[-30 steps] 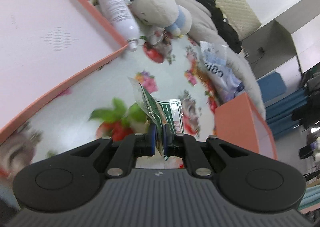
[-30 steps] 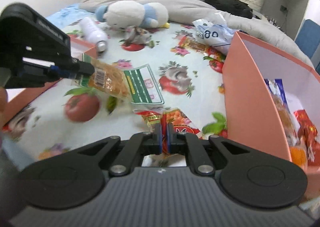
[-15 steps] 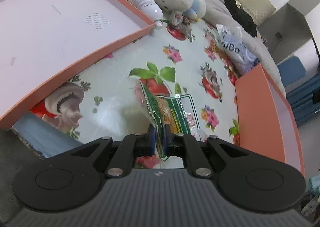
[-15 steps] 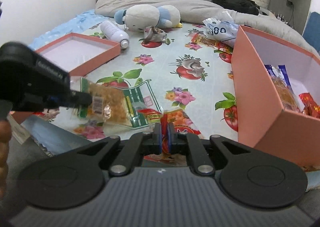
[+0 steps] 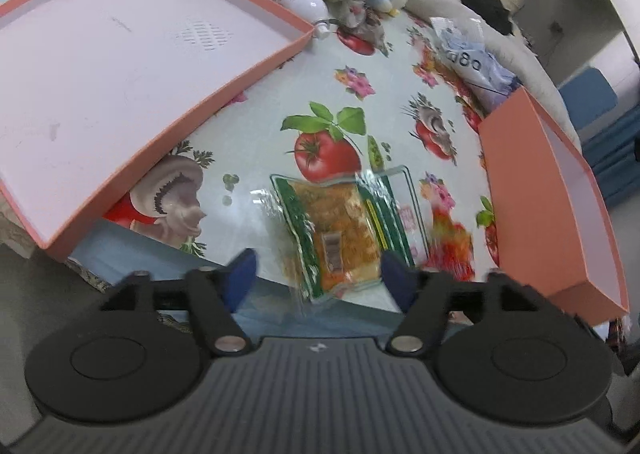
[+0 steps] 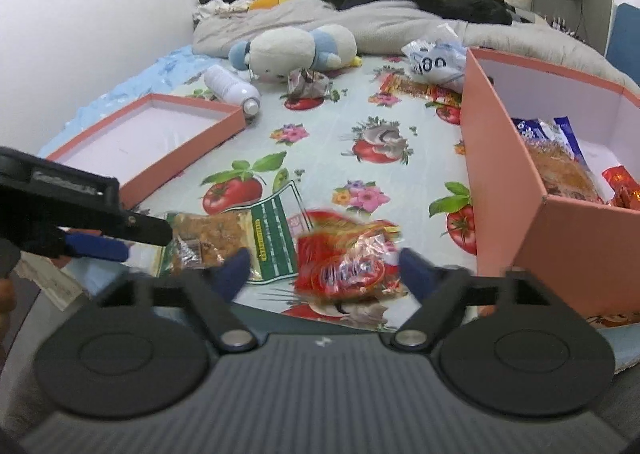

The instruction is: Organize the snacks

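Snack packets [image 5: 340, 230] [image 6: 348, 258] lie loose near the bed edge, both grippers [image 5: 316, 278] [image 6: 324, 272] just spread.

Bed [image 6: 320, 142] with snack packets [image 6: 348, 258], boxes [image 6: 500, 174]

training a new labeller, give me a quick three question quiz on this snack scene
1. True or false: the left claw is shut on the green snack packet.
2. What lies in front of the right claw: A) white bottle B) red snack packet C) plush toy?
3. Which holds snacks: the deep orange box or the shallow lid?

Key: 1 false, both claws have just been opening, pads clear of the packets. 2 B, the red snack packet. 3 the deep orange box; the shallow lid holds none.
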Demonstrator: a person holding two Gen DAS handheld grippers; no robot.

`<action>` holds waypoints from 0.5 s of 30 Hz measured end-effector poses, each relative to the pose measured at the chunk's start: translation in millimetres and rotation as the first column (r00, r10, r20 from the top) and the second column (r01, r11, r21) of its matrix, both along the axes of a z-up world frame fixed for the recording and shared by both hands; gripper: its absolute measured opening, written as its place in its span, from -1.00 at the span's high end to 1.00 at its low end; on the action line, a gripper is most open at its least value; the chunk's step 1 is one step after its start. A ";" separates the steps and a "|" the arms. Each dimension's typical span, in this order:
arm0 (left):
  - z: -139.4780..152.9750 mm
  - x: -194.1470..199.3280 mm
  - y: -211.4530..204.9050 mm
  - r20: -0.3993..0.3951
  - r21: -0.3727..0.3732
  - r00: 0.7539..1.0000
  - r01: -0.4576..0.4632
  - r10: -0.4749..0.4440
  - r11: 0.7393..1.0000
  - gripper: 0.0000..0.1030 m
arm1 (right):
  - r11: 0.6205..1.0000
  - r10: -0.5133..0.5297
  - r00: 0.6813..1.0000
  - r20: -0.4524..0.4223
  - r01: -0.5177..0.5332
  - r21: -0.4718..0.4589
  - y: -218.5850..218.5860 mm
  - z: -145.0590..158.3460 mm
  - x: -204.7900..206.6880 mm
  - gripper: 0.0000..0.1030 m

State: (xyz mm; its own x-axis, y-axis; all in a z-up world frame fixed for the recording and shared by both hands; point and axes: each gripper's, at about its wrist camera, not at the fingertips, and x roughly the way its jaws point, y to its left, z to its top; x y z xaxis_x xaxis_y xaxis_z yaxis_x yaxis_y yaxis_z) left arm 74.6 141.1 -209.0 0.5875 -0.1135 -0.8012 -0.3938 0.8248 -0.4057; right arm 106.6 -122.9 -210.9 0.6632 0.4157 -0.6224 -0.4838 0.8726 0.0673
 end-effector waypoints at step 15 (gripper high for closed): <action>9.3 35.5 -27.6 -0.032 0.308 0.865 0.485 -0.501 0.818 -0.83 | 0.997 -0.041 0.998 0.054 0.045 -0.065 8.3 -17.0 21.3 -0.67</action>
